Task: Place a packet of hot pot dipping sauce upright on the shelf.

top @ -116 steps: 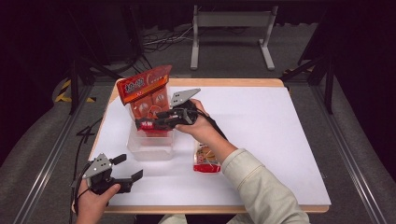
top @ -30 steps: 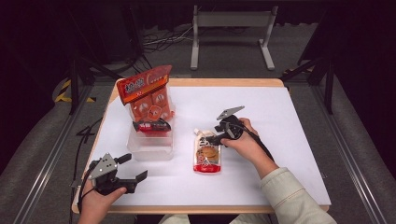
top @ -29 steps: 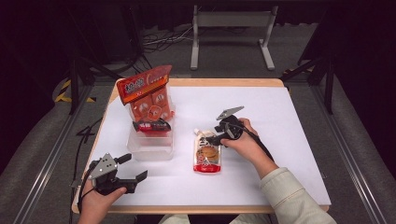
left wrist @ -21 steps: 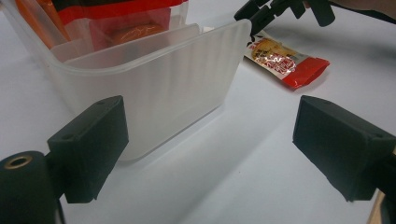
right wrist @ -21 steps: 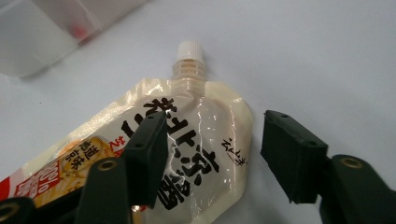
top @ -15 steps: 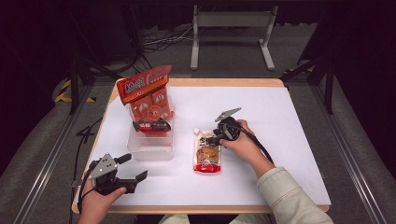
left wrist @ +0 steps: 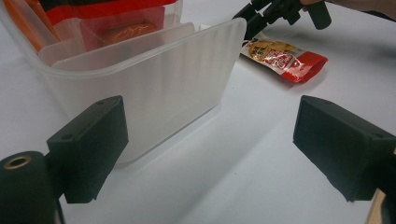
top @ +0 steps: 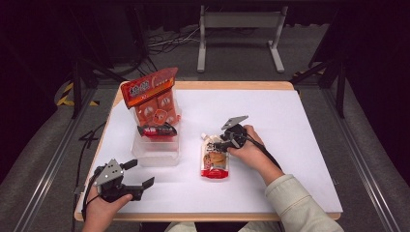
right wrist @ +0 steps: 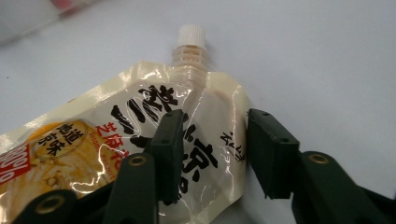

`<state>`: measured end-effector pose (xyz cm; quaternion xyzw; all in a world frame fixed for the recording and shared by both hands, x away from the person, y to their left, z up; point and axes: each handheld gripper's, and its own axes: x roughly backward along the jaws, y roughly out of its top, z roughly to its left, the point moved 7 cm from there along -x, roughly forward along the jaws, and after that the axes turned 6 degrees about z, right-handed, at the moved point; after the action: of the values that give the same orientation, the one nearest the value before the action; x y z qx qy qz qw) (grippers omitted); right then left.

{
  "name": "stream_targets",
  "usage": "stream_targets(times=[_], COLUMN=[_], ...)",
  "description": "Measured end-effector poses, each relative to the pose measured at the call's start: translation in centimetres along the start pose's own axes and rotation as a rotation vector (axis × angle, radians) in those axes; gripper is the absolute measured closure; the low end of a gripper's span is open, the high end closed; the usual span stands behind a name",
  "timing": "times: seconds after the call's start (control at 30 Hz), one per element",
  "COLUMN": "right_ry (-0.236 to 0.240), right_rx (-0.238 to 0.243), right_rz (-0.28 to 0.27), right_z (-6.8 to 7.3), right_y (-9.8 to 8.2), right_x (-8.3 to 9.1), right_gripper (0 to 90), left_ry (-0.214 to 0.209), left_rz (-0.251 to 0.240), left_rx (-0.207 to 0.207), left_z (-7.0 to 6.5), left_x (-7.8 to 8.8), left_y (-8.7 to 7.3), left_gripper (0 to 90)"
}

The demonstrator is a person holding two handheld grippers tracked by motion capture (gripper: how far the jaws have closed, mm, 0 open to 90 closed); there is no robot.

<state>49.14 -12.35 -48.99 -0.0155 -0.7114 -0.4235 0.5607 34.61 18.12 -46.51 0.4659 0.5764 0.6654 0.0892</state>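
A cream and red spout pouch (top: 213,162) lies flat on the white table, its white cap (right wrist: 191,35) pointing away. My right gripper (top: 216,144) is down at the pouch's top end. Its jaws have just been closing: one jaw rests on the pouch's face (right wrist: 116,140), and the other stands just off its side edge, with that corner between them. In the right gripper view my right gripper (right wrist: 215,135) still shows a gap. My left gripper (top: 140,173) stands open and empty near the table's front left, and its own view (left wrist: 210,140) faces the clear container (left wrist: 154,79).
An orange snack bag (top: 152,99) stands in the clear plastic container (top: 154,155) at the left, with red packets inside. The left gripper view also takes in the pouch (left wrist: 285,58) and my right gripper (left wrist: 261,14) beyond the container. Table edges lie close in front.
My right gripper left the container, came to the pouch and lowered onto its top end, and its jaws have narrowed there. The left gripper has stayed put.
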Motion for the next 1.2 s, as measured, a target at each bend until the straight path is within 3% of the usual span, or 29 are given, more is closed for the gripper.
stream_targets(times=[0.27, 0.5, 0.83, 0.97, 1.2], right_ry=[0.016, 0.019, 0.082, 0.087, 0.102], right_rx=[0.034, 0.030, 0.003, 0.021, 0.040], right_rz=[0.010, 0.011, -0.117, -0.170, -0.223], right_z=[0.5, 0.6, 0.9, 1.4, 2.2], right_y=[0.1, 0.2, 1.8, 2.7, 3.3], right_x=[0.1, 0.2, 3.3, 5.4, 7.5], right_gripper=[82.3, 86.6, 88.0, 88.3, 88.8], left_ry=[-0.015, -0.019, -0.032, -0.036, -0.048], left_rz=[0.004, 0.001, -0.010, -0.006, -0.005], left_rx=[0.004, 0.011, 0.000, -0.006, -0.007], left_z=[-0.1, -0.2, -0.7, -0.8, -1.2], left_x=[-0.1, 0.0, -0.1, -0.3, -0.4], left_y=[-0.1, -0.1, 0.3, 0.3, 0.5], left_gripper=[10.6, 10.4, 10.4, 10.7, 11.1])
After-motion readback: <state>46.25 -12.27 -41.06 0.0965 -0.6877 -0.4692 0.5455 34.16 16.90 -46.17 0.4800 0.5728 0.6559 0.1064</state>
